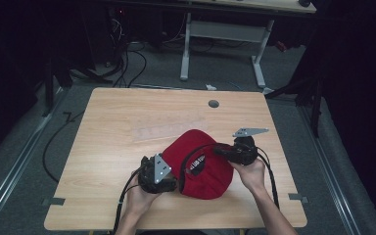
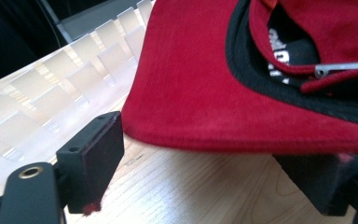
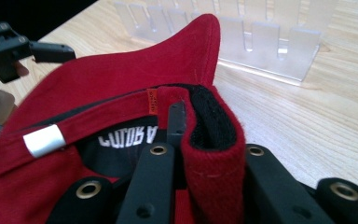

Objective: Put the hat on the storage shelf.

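Right claw (image 3: 200,154), clamped on the back edge of the red fabric baseball cap (image 1: 200,164) to steady it near-centre on the wooden desk (image 1: 117,132); left claw (image 2: 214,163), wide, straddling its rim unpinched.

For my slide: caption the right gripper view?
Right gripper clamps the red cap's folded rim above the wooden table.

Your red fabric cap (image 2: 205,79) runs off the top and right edges of the left gripper view, and its brim hides most of the left gripper's (image 2: 205,186) right-hand jaw. In the right gripper view, the white lettering on the black inner label (image 3: 123,136) is cut short by the folded band, and the clear plastic slotted rack (image 3: 265,42) is clipped at the top edge.
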### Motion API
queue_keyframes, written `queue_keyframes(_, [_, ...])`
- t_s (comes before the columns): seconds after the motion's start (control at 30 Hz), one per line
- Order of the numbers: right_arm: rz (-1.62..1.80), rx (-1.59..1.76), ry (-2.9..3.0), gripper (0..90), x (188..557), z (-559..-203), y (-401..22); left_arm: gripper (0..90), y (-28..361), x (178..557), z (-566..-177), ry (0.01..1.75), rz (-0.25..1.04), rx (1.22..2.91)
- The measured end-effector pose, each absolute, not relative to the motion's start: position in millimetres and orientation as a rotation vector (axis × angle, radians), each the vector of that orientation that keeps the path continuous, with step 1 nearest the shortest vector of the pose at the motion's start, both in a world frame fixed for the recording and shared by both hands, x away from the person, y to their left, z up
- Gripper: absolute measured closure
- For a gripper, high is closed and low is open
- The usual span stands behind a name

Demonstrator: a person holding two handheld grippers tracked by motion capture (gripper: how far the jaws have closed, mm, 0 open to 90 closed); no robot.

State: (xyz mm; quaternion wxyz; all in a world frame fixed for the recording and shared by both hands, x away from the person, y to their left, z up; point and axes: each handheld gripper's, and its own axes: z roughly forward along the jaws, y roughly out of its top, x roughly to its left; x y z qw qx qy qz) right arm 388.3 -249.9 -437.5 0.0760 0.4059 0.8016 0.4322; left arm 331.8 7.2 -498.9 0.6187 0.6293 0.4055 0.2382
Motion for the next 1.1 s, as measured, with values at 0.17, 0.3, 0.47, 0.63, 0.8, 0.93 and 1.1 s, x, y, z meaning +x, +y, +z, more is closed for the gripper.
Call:
queue_keyframes(0.17, [1.29,1.218,2.413,81.7,388,-438,-247,15.2,6,331,-500,0.926,0.56,1.471])
queue_keyframes(0.3, [1.291,1.216,2.428,81.7,387,-439,-245,15.5,5,331,-502,0.921,0.578,1.487])
queue_keyframes(0.47, [1.339,1.205,2.469,81.6,387,-441,-241,20.7,0,327,-503,0.883,0.566,1.5])
queue_keyframes(0.63, [1.342,1.201,2.481,81.4,386,-441,-239,27.2,2,327,-502,0.88,0.545,1.5])
queue_keyframes(0.8, [1.354,1.182,2.481,80.3,386,-441,-239,39.8,4,326,-497,0.87,0.534,1.5])
queue_keyframes(0.93, [1.379,1.169,2.468,79.3,386,-440,-241,49.2,6,325,-493,0.861,0.497,1.509])
queue_keyframes(1.1, [1.392,1.154,2.468,78.8,387,-440,-242,62.0,9,323,-489,0.867,0.437,1.526])
